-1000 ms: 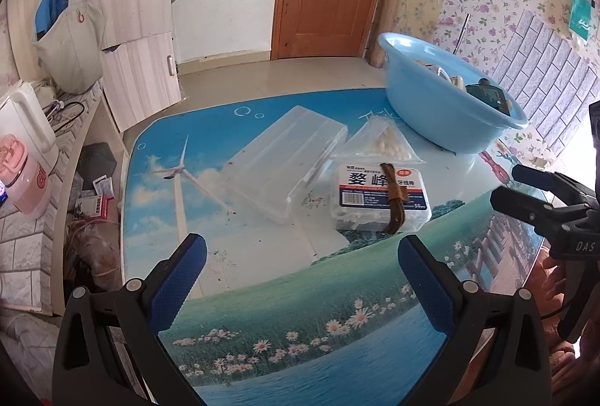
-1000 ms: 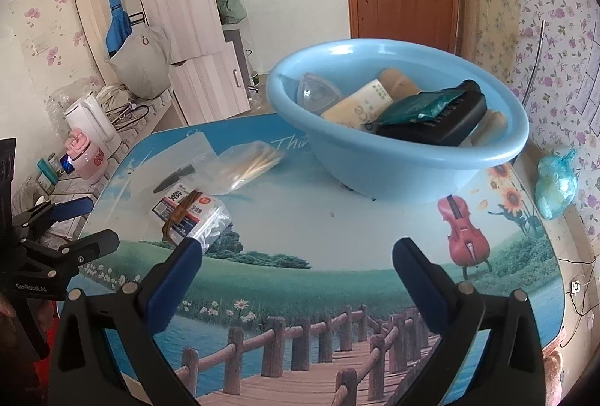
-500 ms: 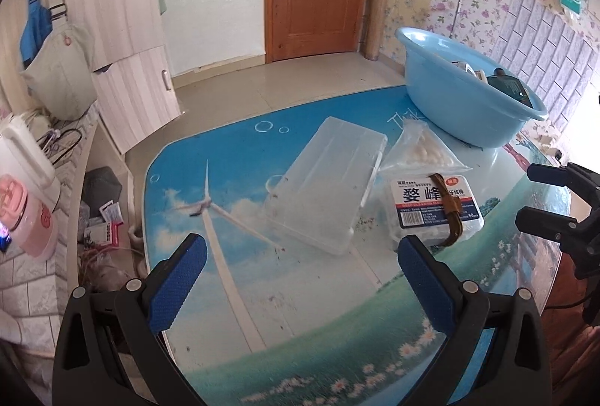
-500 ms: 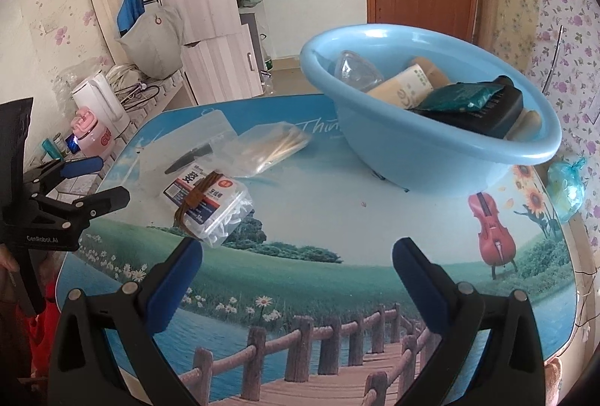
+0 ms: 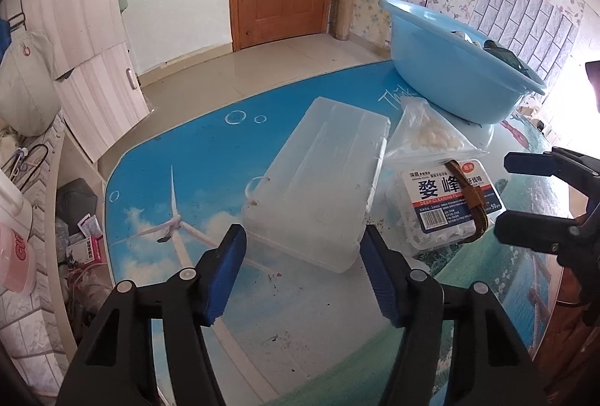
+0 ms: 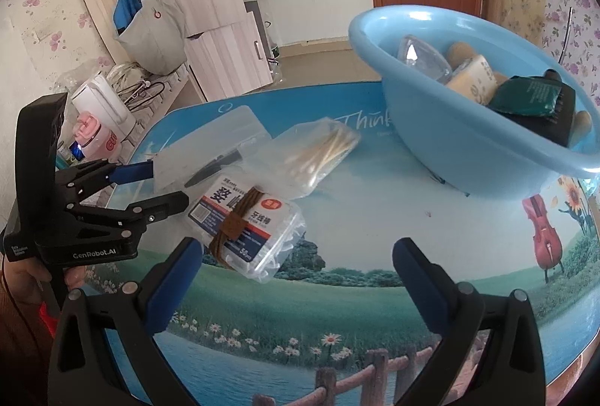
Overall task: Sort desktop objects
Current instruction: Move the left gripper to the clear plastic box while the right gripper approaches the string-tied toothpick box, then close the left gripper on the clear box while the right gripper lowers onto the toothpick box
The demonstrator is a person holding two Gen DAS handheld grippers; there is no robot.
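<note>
A clear plastic box [image 5: 318, 177] lies on the picture-printed table; it also shows in the right wrist view [image 6: 210, 139]. My left gripper [image 5: 303, 271] is open with its blue pads on either side of the box's near end, seemingly not touching it. It also shows in the right wrist view [image 6: 165, 184]. To the right lie a floss-pick box [image 5: 446, 207] with a brown band around it and a clear bag of cotton swabs [image 6: 318, 151]. My right gripper [image 6: 296, 274] is open and empty, just short of the floss-pick box [image 6: 247, 222]. A blue basin [image 6: 468, 117] holds several items.
The basin [image 5: 450, 68] stands at the table's far right. A white kettle [image 6: 105, 106] and a pink container [image 6: 93, 139] sit on a shelf left of the table. The table's left edge [image 5: 108, 218] drops to floor clutter.
My left gripper moved forward until its pads flank the clear box's near end, and its jaws narrowed. My right gripper moved left and closer to the floss-pick box.
</note>
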